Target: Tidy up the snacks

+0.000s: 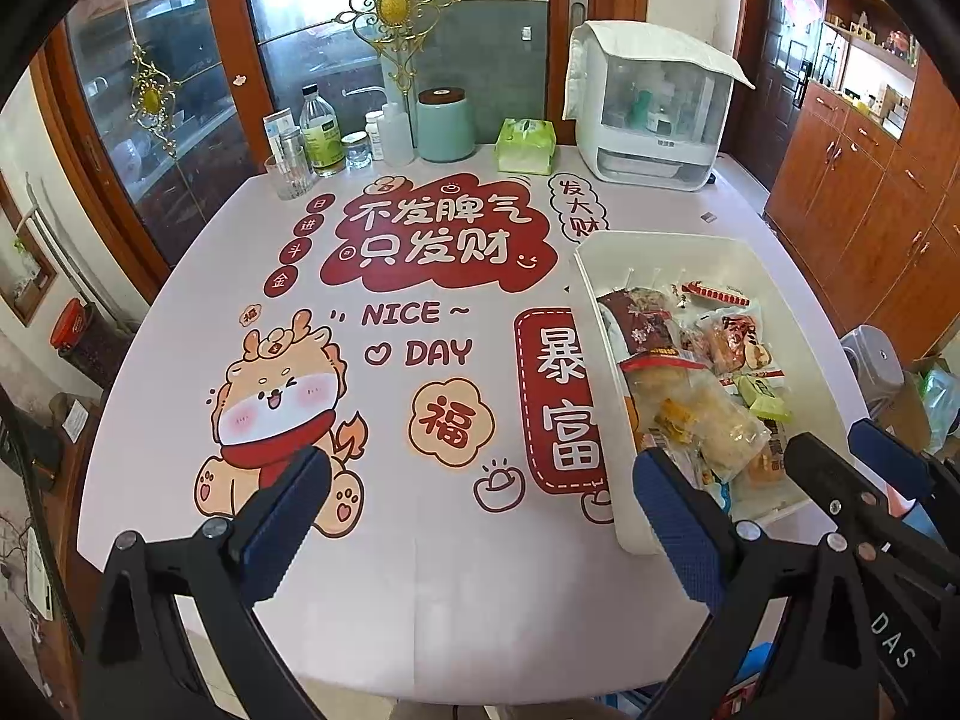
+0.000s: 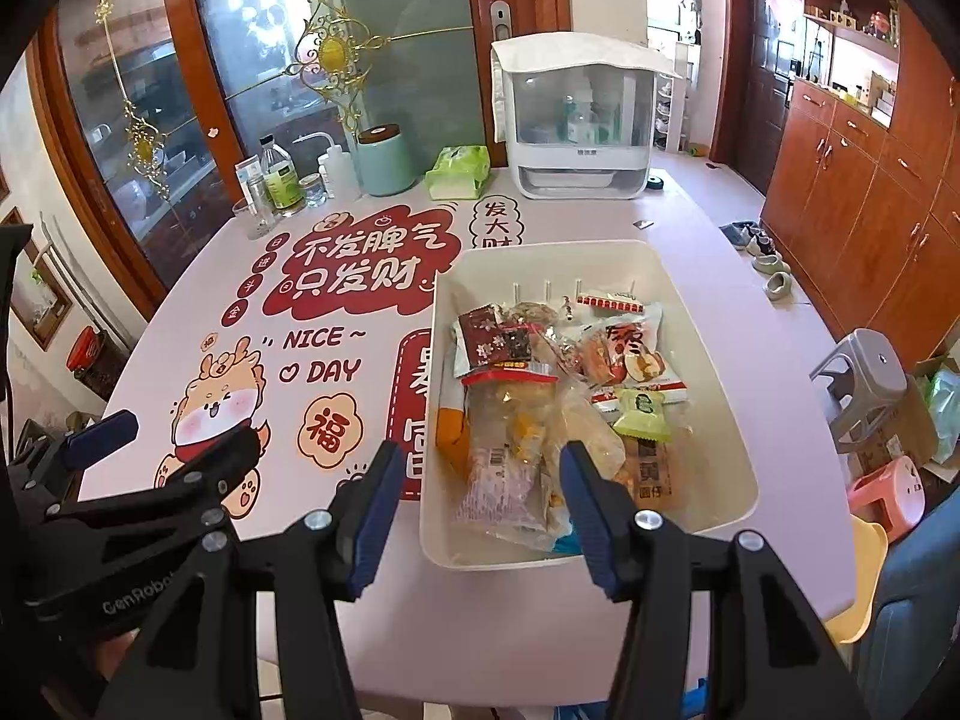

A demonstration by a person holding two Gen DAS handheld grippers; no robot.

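The left gripper [image 1: 480,516] has its 2 jaws wide apart, with nothing between them but the pink table [image 1: 420,630] and its cartoon dragon picture [image 1: 282,414]. The right gripper [image 2: 480,510] is spread wide too and holds nothing. Just past its jaws sits the white bin [image 2: 708,420], full of snack packs [image 2: 540,396]. From the left gripper, the bin lies just beyond its right jaw. Farther ahead of both stand a green tissue pack [image 2: 459,171], a teal jar [image 2: 385,162], some bottles [image 2: 282,180] and a white box with a clear front [image 2: 579,132].
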